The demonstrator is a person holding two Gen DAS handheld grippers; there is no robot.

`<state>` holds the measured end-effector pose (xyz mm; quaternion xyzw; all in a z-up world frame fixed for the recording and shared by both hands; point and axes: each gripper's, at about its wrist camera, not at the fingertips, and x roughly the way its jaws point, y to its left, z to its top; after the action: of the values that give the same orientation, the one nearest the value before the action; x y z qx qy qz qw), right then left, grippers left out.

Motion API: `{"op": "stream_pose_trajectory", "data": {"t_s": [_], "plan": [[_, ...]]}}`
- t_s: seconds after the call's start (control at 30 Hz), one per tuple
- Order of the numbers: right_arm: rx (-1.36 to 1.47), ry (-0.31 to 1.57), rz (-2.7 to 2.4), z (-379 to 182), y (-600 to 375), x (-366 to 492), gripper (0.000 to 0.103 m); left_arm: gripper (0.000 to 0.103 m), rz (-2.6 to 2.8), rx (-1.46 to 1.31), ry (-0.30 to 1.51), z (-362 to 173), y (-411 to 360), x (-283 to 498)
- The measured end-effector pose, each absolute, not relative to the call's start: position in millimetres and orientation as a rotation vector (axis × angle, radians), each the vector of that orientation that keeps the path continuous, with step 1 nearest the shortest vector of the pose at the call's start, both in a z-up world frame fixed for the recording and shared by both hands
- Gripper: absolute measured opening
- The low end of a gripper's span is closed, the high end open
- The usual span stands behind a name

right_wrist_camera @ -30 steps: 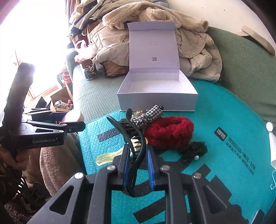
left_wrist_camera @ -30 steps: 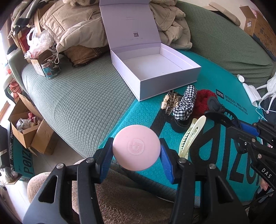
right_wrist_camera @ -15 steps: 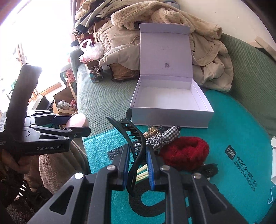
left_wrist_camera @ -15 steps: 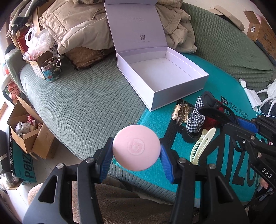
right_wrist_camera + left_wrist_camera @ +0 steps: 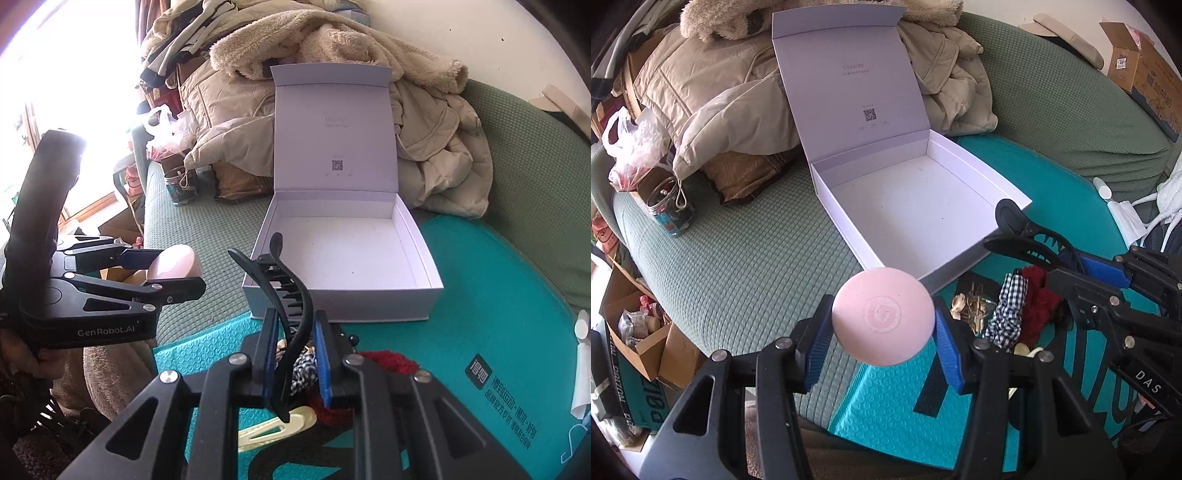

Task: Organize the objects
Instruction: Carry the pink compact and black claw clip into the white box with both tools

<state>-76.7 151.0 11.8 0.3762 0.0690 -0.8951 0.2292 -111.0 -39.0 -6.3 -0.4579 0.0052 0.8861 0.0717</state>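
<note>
Gripping a pink round case (image 5: 882, 322), the left hand-held gripper (image 5: 882, 332) nears the open white box (image 5: 1015, 192). The right hand-held gripper (image 5: 295, 354) clamps a black hair claw (image 5: 291, 295). Only the right view shows the cream clip (image 5: 273, 432) whole.

- Round compact (image 5: 882, 317): pale pink.
- Hair claw (image 5: 291, 295): black.
- Open box (image 5: 923, 206): white inside, lilac lid.
- Mat (image 5: 498, 332): teal with black lettering.
- Scrunchie (image 5: 1039, 306): dark red, right of a black-and-white checked bow (image 5: 1006, 314).
- Near hair clip (image 5: 273, 428): cream.
- Sofa cover (image 5: 738, 266): grey-green, quilted.
</note>
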Motion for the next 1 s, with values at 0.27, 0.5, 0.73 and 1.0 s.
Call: {"op": "stream_pose_trajectory", "data": {"t_s": [0.27,0.5,0.73,1.0], "plan": [[1.045,0.176,-2.478,9.4,160.2,-113.9,0.018,0.049,2.665,-1.366,0.012,-3.0,-31.1,-160.3],[1.044,0.172,-2.495,9.3,168.6,-144.3,0.018,0.049,2.654,-1.375,0.017,-5.2,-27.2,-199.1],[1.047,0.197,-2.498,8.8,170.5,-172.4,0.018,0.049,2.629,-1.378,0.040,-10.2,-21.6,-234.2],[1.067,0.190,-2.507,2.2,174.0,-207.3,0.018,0.049,2.607,-1.389,0.046,-21.4,-16.8,-278.3]]}}
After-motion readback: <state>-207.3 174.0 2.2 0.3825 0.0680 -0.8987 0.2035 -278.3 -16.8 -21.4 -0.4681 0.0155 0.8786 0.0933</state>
